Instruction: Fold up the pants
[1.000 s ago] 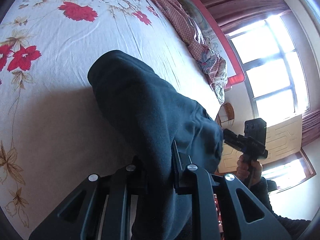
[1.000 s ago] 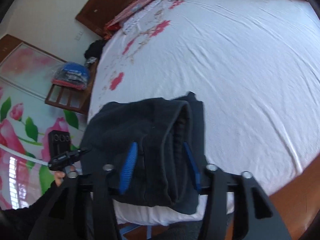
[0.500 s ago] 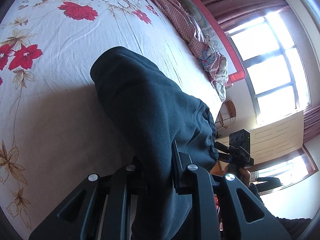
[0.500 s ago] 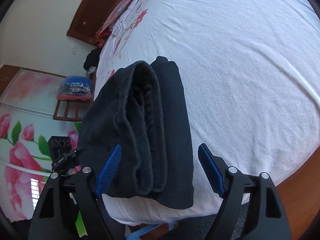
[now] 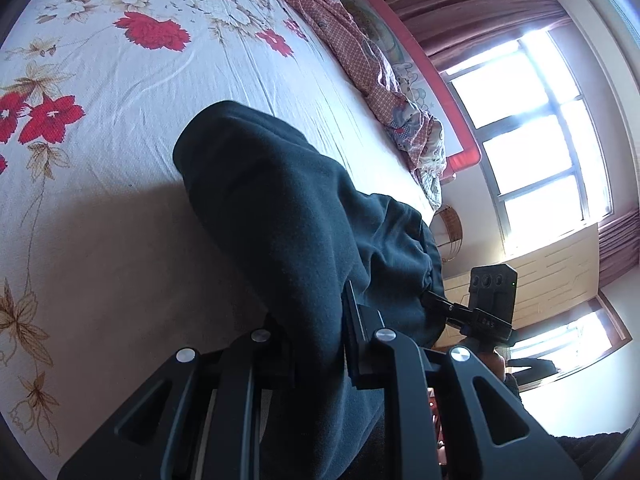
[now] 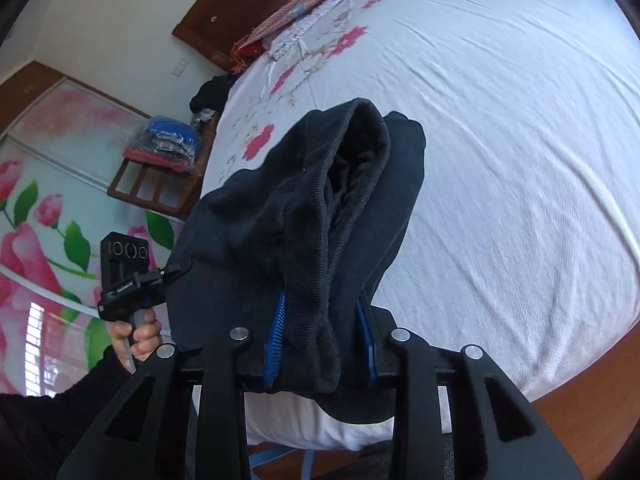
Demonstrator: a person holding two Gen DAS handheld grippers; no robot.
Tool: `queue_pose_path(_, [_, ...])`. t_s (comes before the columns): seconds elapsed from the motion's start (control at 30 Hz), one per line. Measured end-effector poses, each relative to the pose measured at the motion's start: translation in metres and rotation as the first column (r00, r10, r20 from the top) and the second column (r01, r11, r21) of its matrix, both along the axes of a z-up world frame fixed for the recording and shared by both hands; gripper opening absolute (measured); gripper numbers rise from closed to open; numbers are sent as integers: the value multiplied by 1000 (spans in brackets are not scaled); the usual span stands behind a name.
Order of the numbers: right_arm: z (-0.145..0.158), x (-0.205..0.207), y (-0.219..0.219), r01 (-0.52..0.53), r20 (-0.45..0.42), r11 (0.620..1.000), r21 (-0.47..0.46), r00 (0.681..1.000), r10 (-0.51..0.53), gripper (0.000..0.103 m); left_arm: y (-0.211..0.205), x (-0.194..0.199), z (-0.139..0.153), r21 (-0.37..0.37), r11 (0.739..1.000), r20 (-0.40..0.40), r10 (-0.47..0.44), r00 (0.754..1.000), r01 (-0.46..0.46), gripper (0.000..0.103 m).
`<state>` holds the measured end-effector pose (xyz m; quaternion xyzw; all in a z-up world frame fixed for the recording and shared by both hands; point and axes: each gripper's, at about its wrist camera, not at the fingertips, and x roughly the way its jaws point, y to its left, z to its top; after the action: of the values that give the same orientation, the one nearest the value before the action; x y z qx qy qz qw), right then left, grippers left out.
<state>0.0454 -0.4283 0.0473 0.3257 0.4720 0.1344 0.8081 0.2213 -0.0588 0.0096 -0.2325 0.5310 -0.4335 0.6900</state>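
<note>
Dark folded pants (image 5: 288, 208) lie on the flowered bed sheet (image 5: 120, 80) near its edge. My left gripper (image 5: 316, 316) is shut on one end of them, fabric bunched between its fingers. In the right wrist view the ribbed waistband end of the pants (image 6: 304, 208) runs between the blue pads (image 6: 276, 340) of my right gripper (image 6: 322, 332). Its jaws are closing and the pads press the bundle from both sides. Each gripper shows in the other's view: the right gripper (image 5: 434, 300) at the far end of the pants, the left gripper (image 6: 176, 270) held by a hand (image 6: 138, 332).
A checked quilt (image 5: 360, 52) lies along the far side of the bed. Bright windows (image 5: 540, 140) are behind. The wooden bed frame (image 6: 580, 380) runs under the mattress. A wooden rack with bagged clothes (image 6: 164, 148) and a dark heap (image 6: 212, 92) stand beside the bed.
My right gripper opened wide around the waistband end, then closed on it, and that end now stands bunched up. The left gripper kept its grip and stayed put.
</note>
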Motion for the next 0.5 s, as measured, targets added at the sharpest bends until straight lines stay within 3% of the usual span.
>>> queue_pose_path(0.23, [34,69,24,-76,77,996,-44,994,79,30,38,22,36,-20,998,73,67,995,-66,17])
queue_pose_path(0.5, [14,177,75,-100,108,995,-11,989,100,30,89,96,60,60,981,178,171,969,-184,17])
